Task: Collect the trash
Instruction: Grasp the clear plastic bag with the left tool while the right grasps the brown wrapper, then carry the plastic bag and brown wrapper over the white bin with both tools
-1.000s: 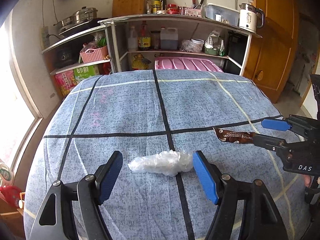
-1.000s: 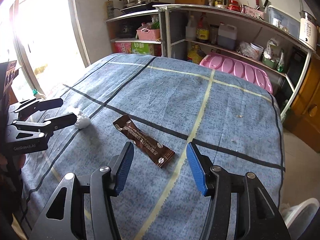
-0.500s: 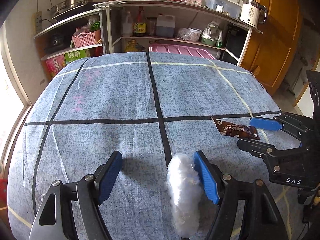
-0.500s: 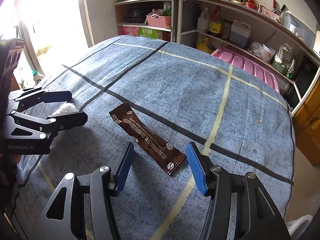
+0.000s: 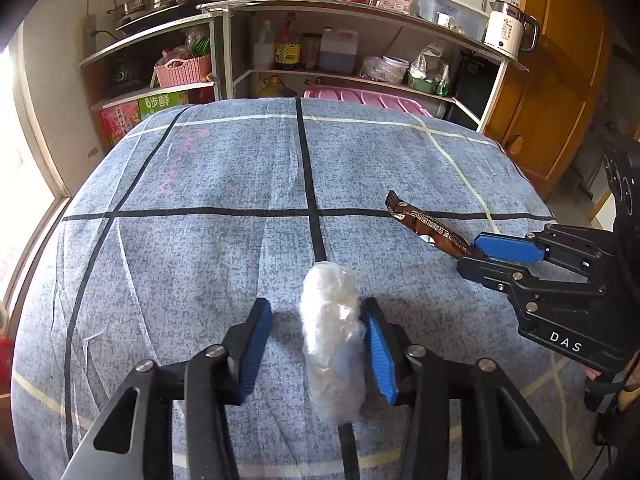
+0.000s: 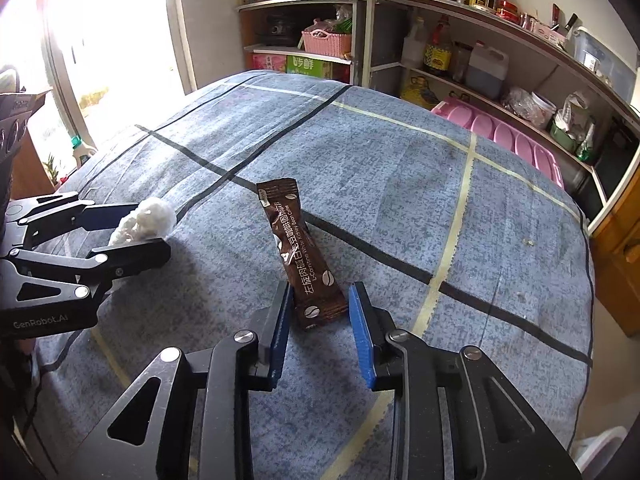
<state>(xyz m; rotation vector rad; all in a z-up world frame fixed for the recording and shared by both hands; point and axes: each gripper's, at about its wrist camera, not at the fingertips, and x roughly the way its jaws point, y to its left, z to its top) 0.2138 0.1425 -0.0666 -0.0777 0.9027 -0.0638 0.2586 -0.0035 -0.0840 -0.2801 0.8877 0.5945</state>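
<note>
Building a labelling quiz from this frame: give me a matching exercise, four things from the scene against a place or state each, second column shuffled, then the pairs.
Things:
1. clear plastic wad
2. brown coffee sachet
3. white kettle
4. pink basket

Places or states:
A. on top of the shelf unit, at its right end
B. between the closing jaws of the right gripper, far end raised off the cloth
C. on a left-hand shelf, above the coloured boxes
D. between the closing jaws of the left gripper, against the right-hand pad

Pairs: 1-D, 2-B, 3-A, 4-C
</note>
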